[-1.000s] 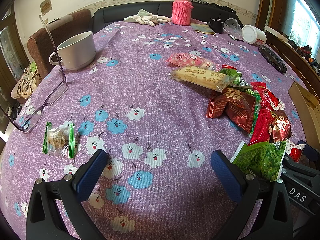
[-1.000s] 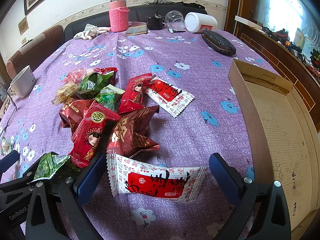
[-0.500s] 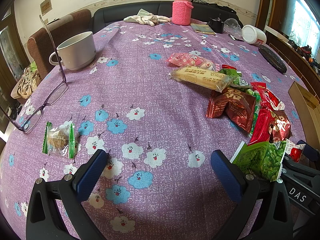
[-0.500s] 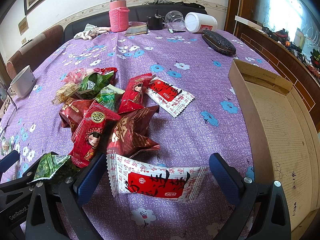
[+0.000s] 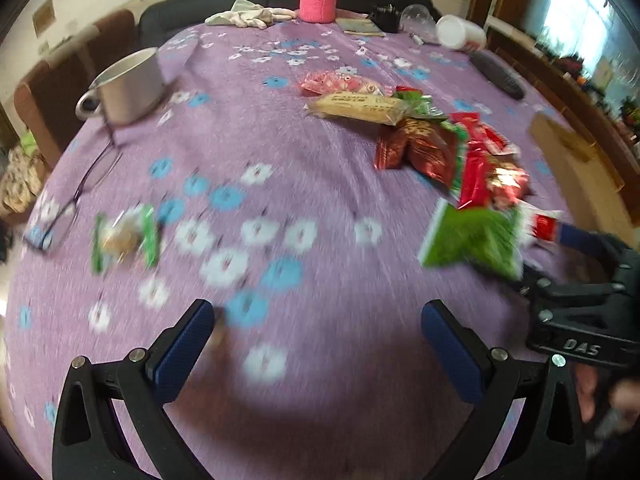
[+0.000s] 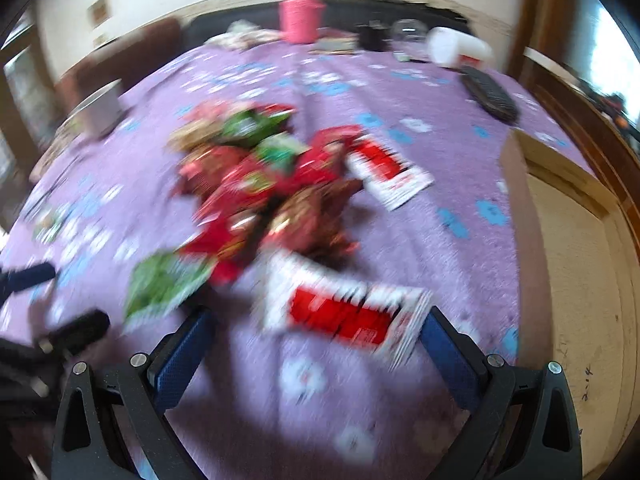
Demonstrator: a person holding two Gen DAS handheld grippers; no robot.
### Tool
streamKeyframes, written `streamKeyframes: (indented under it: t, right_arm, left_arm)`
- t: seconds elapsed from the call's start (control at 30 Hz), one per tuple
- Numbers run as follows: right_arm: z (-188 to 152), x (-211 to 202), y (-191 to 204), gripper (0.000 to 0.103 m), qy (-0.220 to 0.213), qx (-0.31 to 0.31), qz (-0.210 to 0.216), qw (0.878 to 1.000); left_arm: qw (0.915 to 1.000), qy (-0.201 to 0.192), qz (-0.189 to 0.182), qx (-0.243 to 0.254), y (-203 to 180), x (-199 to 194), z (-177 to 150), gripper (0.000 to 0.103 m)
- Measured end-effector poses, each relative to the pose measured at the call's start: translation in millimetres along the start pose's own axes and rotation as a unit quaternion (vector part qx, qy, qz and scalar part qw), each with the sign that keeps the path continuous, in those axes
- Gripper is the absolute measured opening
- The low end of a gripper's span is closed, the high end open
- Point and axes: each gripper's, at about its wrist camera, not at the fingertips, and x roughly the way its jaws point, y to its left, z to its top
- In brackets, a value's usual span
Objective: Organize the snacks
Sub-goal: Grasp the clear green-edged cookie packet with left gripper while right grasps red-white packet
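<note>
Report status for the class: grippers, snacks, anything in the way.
Left gripper open, empty, over bare cloth. Right gripper open, white-and-red packet between its fingers, not clamped. Snack pile on the table; cardboard box holds none. Nothing in the way; frames blurred.

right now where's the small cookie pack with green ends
In the left wrist view the cookie pack lies alone on the purple tablecloth at the left, just right of the glasses and well apart from the snack pile.
</note>
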Motion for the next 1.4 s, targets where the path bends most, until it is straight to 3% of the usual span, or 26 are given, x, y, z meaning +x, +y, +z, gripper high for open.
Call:
streamKeyframes:
  t: [0.07, 0.23, 0.3, 0.33, 0.37, 0.43, 0.67, 0.73, 0.8, 0.83, 1.07, 1.23, 1.3, 1.4]
  right_arm:
    - [-9, -6, 2, 0.098, 0.002, -0.017, 0.023, 1.000]
    - [-21, -32, 1, 0.082, -0.017, -0.043, 0.069, 0.997]
    - [-25, -42, 0, 0.081, -0.029, -0.048, 0.085, 0.995]
    - [-25, -47, -1, 0.079, -0.041, -0.050, 0.091, 0.994]
    - [-26, -51, 0, 0.073, -0.048, -0.053, 0.097, 0.993]
    - [-27, -56, -1, 0.069, -0.055, -0.055, 0.107, 0.991]
    - [-35, -78, -8, 0.068, -0.088, -0.052, 0.126, 0.987]
    - [-35, -82, -12, 0.068, -0.090, -0.050, 0.132, 0.986]
    - [-35, -82, -16, 0.059, -0.085, -0.045, 0.136, 0.986]
    - [-34, -82, -18, 0.056, -0.081, -0.043, 0.137, 0.986]
    - [-18, -56, -21, 0.049, -0.031, -0.040, 0.127, 0.991]
    - [-3, -20, -12, 0.048, 0.005, -0.045, 0.095, 0.994]
    - [-3, -12, -10, 0.032, 0.004, -0.040, 0.083, 0.996]
    - [-8, -16, -8, 0.025, -0.002, -0.037, 0.077, 0.996]
  left_arm:
    - [0.9996, -0.013, -0.024, -0.009, 15, -19, -11, 0.103]
    - [0.9964, -0.049, 0.013, -0.067, 72, -45, -16, 0.102]
    - [0.9933, -0.052, 0.011, -0.103, 93, -46, -11, 0.091]
    - [0.9911, -0.052, 0.004, -0.123, 104, -44, -6, 0.074]
    - [0.9903, -0.046, 0.003, -0.131, 109, -42, -2, 0.065]
    - [0.9893, -0.033, 0.003, -0.142, 115, -31, 7, 0.064]
    - [0.9910, -0.024, 0.054, -0.120, 108, -3, 28, 0.064]
    - [0.9911, -0.018, 0.051, -0.122, 110, 5, 31, 0.064]
    - [0.9917, -0.023, 0.068, -0.107, 106, 9, 34, 0.057]
    - [0.9916, -0.025, 0.081, -0.098, 102, 9, 35, 0.047]
    - [0.9979, -0.030, 0.032, -0.048, 61, 4, 19, 0.044]
    - [0.9991, -0.030, -0.014, -0.027, 30, -3, 2, 0.043]
    - [0.9991, -0.031, -0.023, -0.020, 21, -5, -3, 0.044]
    - [0.9988, -0.037, -0.029, -0.013, 14, -8, -9, 0.044]
